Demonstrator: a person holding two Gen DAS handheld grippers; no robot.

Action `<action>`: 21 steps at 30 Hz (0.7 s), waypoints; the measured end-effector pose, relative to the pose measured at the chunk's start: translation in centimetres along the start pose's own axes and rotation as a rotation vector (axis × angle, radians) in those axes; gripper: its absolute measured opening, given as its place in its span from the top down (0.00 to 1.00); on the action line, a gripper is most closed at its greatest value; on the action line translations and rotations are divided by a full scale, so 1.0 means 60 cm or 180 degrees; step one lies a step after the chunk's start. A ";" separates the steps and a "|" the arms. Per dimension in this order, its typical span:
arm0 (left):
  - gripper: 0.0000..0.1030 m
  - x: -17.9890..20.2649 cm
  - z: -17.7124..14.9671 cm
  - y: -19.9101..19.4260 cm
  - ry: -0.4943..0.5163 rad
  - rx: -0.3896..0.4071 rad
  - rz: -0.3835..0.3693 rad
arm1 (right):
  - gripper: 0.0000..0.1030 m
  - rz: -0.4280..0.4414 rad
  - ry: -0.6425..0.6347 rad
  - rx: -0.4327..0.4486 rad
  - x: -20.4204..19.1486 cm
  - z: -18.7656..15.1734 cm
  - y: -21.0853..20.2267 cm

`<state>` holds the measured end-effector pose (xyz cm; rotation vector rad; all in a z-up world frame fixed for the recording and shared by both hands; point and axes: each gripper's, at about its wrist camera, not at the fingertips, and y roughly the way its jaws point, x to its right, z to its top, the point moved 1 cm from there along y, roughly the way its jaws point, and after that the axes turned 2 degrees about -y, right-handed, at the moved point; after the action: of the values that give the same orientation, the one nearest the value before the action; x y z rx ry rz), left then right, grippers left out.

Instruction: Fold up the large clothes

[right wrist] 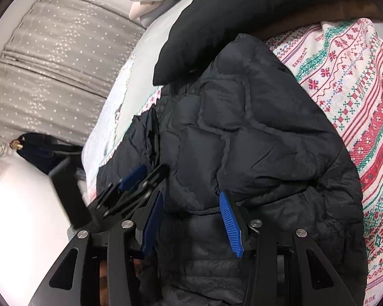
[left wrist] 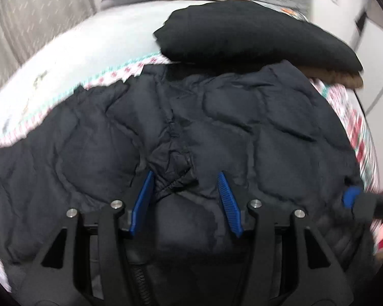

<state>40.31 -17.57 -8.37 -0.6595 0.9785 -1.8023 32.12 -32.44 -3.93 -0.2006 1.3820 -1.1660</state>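
Jacket flat on patterned blanket, black pillow beside

**Dark quilted puffer jacket, spread flat**

Black down jacket, diamond-stitched and puffy, lying crumpled across a patterned bedspread. Bunched at a central seam. Far edge tucked under a black folded garment.

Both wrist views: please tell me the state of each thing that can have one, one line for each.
Dark puffer jacket: spread on the bed, wrinkled, not yet folded small.
Black garment: folded, lying beyond the jacket.
Patterned blanket: spread under the jacket.
Left gripper: fingers open, over the jacket.
Right gripper: fingers open, jacket fabric between them.
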 end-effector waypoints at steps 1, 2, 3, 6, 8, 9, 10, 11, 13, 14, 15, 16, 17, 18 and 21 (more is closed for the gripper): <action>0.53 -0.007 0.001 0.002 -0.0096 -0.0004 -0.0016 | 0.55 -0.0003 -0.0024 -0.0011 -0.002 -0.002 0.000; 0.72 -0.017 0.002 0.001 -0.0171 0.0001 -0.0002 | 0.55 -0.0003 -0.0039 0.0001 -0.003 -0.004 -0.003; 0.91 -0.025 0.001 -0.001 -0.0232 0.0008 -0.0013 | 0.55 -0.0004 -0.0053 0.0017 -0.004 -0.005 -0.005; 0.93 -0.041 -0.007 -0.005 -0.0373 0.0038 -0.0245 | 0.55 -0.0026 -0.0109 0.0063 -0.005 -0.008 -0.015; 0.94 -0.034 -0.016 -0.007 -0.0300 0.0061 -0.0249 | 0.55 -0.0042 -0.0117 0.0065 -0.003 -0.008 -0.018; 0.94 -0.031 -0.020 -0.008 -0.0264 0.0060 -0.0259 | 0.55 -0.0055 -0.0117 0.0064 -0.002 -0.008 -0.019; 0.94 -0.029 -0.027 -0.014 -0.0264 0.0057 -0.0293 | 0.55 -0.0068 -0.0111 0.0068 0.000 -0.008 -0.019; 0.94 -0.029 -0.033 -0.017 -0.0293 0.0046 -0.0346 | 0.55 -0.0088 -0.0097 0.0066 0.002 -0.008 -0.019; 0.94 -0.026 -0.047 -0.027 -0.0345 0.0000 -0.0484 | 0.55 -0.0087 -0.0078 0.0053 0.004 -0.008 -0.018; 0.94 -0.024 -0.052 -0.032 -0.0354 -0.0014 -0.0522 | 0.55 -0.0082 -0.0088 0.0046 0.003 -0.009 -0.018; 0.94 -0.022 -0.059 -0.040 -0.0371 -0.0032 -0.0566 | 0.55 -0.0086 -0.0101 0.0045 0.000 -0.008 -0.018; 0.94 -0.022 -0.064 -0.047 -0.0398 -0.0034 -0.0618 | 0.55 -0.0088 -0.0118 0.0050 -0.002 -0.008 -0.019; 0.93 -0.023 -0.069 -0.056 -0.0450 -0.0028 -0.0708 | 0.55 -0.0082 -0.0130 0.0060 -0.004 -0.007 -0.021; 0.93 -0.024 -0.071 -0.054 -0.0471 -0.0050 -0.0740 | 0.54 -0.0078 -0.0134 0.0064 -0.006 -0.006 -0.020; 0.89 -0.032 -0.076 -0.038 -0.0575 -0.0211 -0.0814 | 0.55 -0.0122 -0.0128 0.0061 -0.004 -0.003 -0.014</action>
<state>36.47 -13.76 -8.90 -1.0088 0.8655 -1.8967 31.60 -32.59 -3.25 -0.2366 1.3364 -1.2002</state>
